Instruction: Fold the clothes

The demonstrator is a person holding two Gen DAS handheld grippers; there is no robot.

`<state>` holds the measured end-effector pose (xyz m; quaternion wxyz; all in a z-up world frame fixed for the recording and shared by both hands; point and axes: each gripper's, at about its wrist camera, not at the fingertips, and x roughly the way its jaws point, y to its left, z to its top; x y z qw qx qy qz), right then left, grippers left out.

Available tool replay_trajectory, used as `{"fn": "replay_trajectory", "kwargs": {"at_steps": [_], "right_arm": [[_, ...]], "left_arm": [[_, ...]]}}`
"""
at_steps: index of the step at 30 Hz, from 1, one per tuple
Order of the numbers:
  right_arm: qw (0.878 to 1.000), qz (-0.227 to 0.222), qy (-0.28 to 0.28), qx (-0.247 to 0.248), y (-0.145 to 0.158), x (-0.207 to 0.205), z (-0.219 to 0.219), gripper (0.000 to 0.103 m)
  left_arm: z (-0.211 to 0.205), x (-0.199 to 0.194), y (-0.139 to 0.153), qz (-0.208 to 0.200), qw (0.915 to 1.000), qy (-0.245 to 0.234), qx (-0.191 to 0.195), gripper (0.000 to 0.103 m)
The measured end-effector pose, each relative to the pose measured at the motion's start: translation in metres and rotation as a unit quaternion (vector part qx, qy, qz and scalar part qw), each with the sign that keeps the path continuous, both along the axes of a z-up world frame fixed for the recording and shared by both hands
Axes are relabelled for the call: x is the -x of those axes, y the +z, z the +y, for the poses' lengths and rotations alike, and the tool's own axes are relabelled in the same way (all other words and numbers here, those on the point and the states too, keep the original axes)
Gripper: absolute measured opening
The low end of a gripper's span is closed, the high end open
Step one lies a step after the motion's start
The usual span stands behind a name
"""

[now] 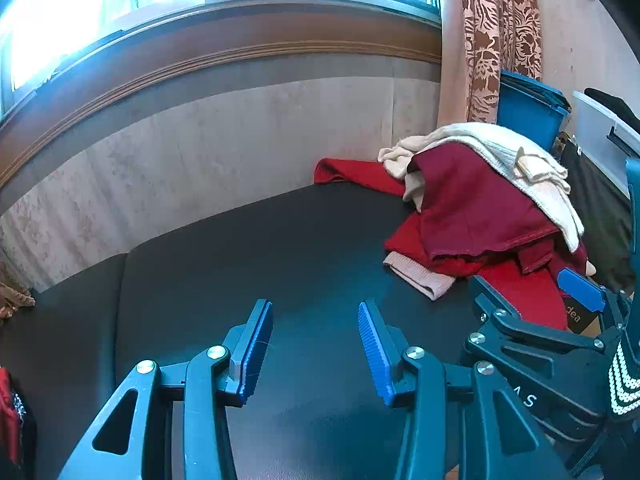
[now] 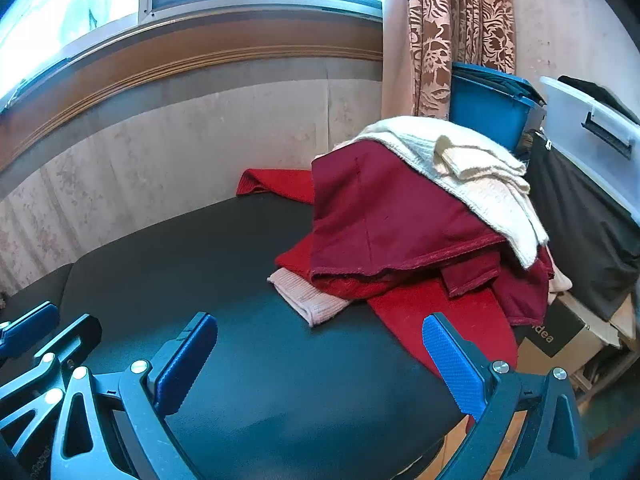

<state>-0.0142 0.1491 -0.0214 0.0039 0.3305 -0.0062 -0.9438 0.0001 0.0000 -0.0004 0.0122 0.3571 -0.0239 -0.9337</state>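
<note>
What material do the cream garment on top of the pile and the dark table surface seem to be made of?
Cream garment: probably a knitted fabric, cotton or wool, matte; a coarse ribbed texture shows along its folds. Dark table surface: seems smooth vinyl or faux leather, slightly glossy; it gives soft reflections and shows a seam near its left end. Neither is certain from appearance alone.

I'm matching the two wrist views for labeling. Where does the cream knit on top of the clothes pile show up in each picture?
Left wrist: cream knit at right of center, draped over the maroon cloth.
Right wrist: cream knit right of center, upper half, again over the maroon cloth.
Shared landmark: the blue bin just behind the pile.
</note>
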Motion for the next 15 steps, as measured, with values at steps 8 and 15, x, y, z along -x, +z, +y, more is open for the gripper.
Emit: {"fn": "replay_trajectory", "kwargs": {"at_steps": [8,15], "right_arm": [[1.000,0.002,-0.003,0.001,-0.0061,-0.0015,-0.0038,0.103],[1.000,-0.005,0.000,0.000,-0.0099,-0.0006,-0.0061,0.103]], "left_arm": [[-0.0002,-0.0011,-0.0052,-0.003,1.0000,0.000,-0.002,0.045],[-0.0004,-0.0021,-0.0098,-0.005,1.0000,0.001,-0.004,0.045]]}}
